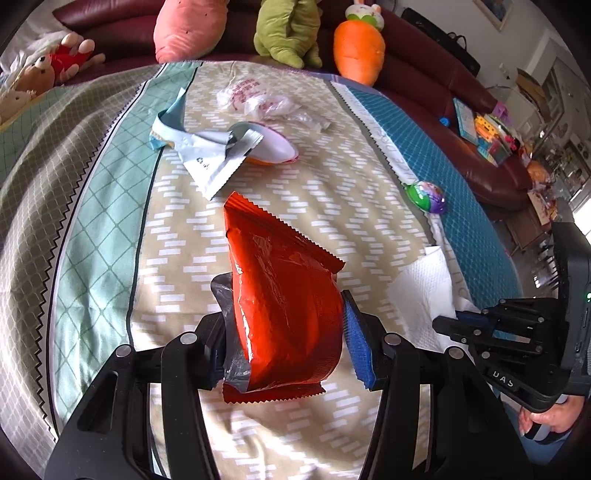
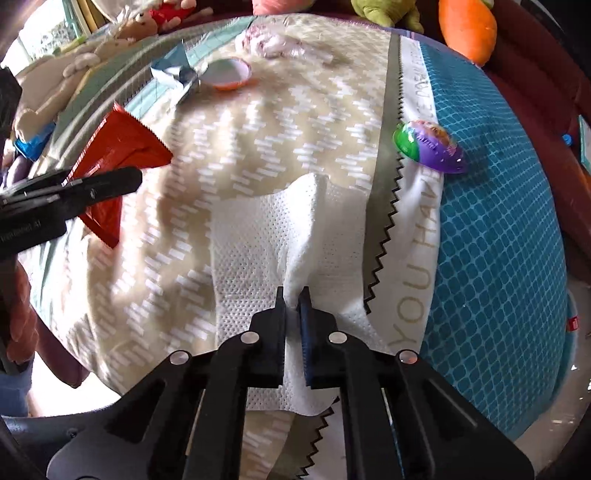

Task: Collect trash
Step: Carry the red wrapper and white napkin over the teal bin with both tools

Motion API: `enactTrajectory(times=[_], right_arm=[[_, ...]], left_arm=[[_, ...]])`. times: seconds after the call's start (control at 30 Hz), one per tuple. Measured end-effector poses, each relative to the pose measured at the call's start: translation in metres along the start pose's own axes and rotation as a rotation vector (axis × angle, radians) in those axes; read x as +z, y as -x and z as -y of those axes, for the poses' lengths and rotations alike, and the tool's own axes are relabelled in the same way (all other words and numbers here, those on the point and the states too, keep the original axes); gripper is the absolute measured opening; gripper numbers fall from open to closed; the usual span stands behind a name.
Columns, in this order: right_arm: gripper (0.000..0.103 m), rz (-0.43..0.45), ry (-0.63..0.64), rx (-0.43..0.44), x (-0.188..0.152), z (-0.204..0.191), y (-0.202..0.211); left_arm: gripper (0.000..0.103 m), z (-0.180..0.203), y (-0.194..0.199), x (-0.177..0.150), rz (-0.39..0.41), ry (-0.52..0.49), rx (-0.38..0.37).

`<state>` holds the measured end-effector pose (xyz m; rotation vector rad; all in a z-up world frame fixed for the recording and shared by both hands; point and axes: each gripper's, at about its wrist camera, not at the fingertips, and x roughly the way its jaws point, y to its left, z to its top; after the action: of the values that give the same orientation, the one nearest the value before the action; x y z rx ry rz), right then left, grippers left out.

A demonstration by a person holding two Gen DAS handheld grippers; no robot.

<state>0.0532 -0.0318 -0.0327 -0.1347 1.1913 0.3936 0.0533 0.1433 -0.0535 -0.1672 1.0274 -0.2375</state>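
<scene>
A: Left gripper [image 1: 286, 332] clamped on a red foil wrapper [image 1: 280, 295] — pads pressing both flanks, a scrap of grey film [image 1: 225, 299] caught against the left pad, wrapper lifted off the patterned blanket [image 1: 110, 221].

B: Right gripper [image 2: 293, 295] closed tight, pinching a raised fold of white paper towel [image 2: 258, 236]; rest of the towel spread flat on the beige zigzag band, one edge touching the white lettered strip [image 2: 417, 280].

A: Farther back on the blanket, more litter: pale blue-and-silver torn packet [image 1: 199, 147] lying over the rim of a white plastic half-shell with orange underside [image 1: 273, 147], crumpled clear bag with pink print [image 1: 255, 98] just behind.

B: Green-and-purple foil egg [image 2: 430, 146] resting at the seam between lettered strip and teal diamond panel, well apart from both grippers.

A: Along the maroon sofa [image 1: 424, 74] — plush carrot [image 1: 358, 48], green plush [image 1: 288, 33], pink plush [image 1: 188, 29].

B: Bare hand [image 1: 550, 417] on the right gripper's handle, seen at the frame edge.
</scene>
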Motion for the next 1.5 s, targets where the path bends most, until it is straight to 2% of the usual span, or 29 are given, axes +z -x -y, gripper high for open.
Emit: enactTrajectory(times=[0.3, 0.53, 0.8, 1.0, 1.23, 1.5], right_arm=[[0.006, 0.126, -0.107, -0.005, -0.001, 0.039, 0.052], [0.006, 0.183, -0.187, -0.011, -0.001, 0.093, 0.075], [0.006, 0.238, -0.292, -0.036, -0.025, 0.162, 0.101], [0.006, 0.287, -0.409, -0.071, -0.058, 0.230, 0.124], [0.006, 0.329, -0.578, -0.123, -0.115, 0.321, 0.148], [0.008, 0.308, -0.721, -0.161, -0.166, 0.402, 0.149]], left_arm=[[0.054, 0.036, 0.013, 0.012, 0.025, -0.043, -0.012], [0.054, 0.080, 0.010, 0.021, 0.023, -0.109, -0.026], [0.054, 0.146, -0.002, 0.033, 0.014, -0.197, -0.060], [0.054, 0.216, -0.018, 0.044, -0.007, -0.288, -0.105], [0.054, 0.304, -0.044, 0.051, -0.044, -0.405, -0.156], [0.054, 0.396, -0.084, 0.049, -0.101, -0.512, -0.206]])
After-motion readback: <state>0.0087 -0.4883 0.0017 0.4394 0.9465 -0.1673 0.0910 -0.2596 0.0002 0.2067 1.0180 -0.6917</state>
